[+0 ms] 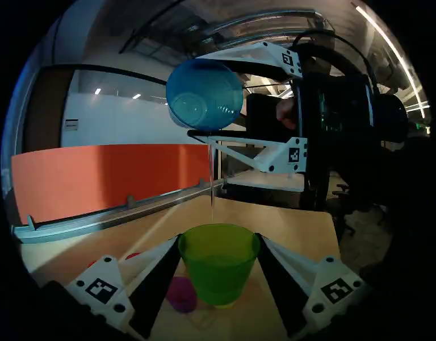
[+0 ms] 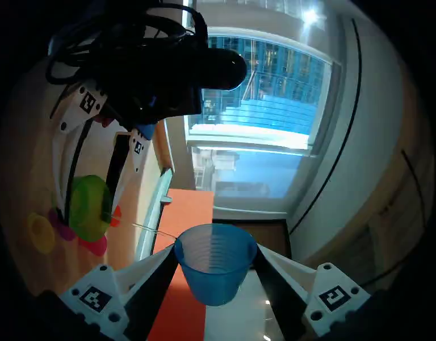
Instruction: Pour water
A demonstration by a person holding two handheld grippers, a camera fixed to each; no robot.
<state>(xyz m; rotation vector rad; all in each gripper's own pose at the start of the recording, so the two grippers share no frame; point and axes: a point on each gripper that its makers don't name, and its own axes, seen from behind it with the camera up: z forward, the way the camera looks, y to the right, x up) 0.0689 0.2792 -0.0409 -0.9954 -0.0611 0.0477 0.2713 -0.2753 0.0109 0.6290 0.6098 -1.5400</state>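
A green cup (image 1: pixel 219 262) stands upright on the wooden table (image 1: pixel 297 224), with my left gripper (image 1: pixel 218 267) shut on it. Above it my right gripper (image 1: pixel 213 96) holds a blue cup (image 1: pixel 204 95) tipped on its side, mouth facing me. A thin stream of water (image 1: pixel 211 182) falls from the blue cup's rim into the green cup. In the right gripper view the blue cup (image 2: pixel 216 269) sits between my right gripper's (image 2: pixel 216 267) fingers, and the green cup (image 2: pixel 90 207) lies off to the left, held by the left gripper (image 2: pixel 92 196).
Small pink cups (image 1: pixel 181 292) rest on the table beside the green cup; a yellow cup (image 2: pixel 41 232) and pink cups (image 2: pixel 93 245) lie nearby. An orange partition (image 1: pixel 104 173) with a metal rail runs along the table's far edge. Large windows (image 2: pixel 258 108) stand beyond.
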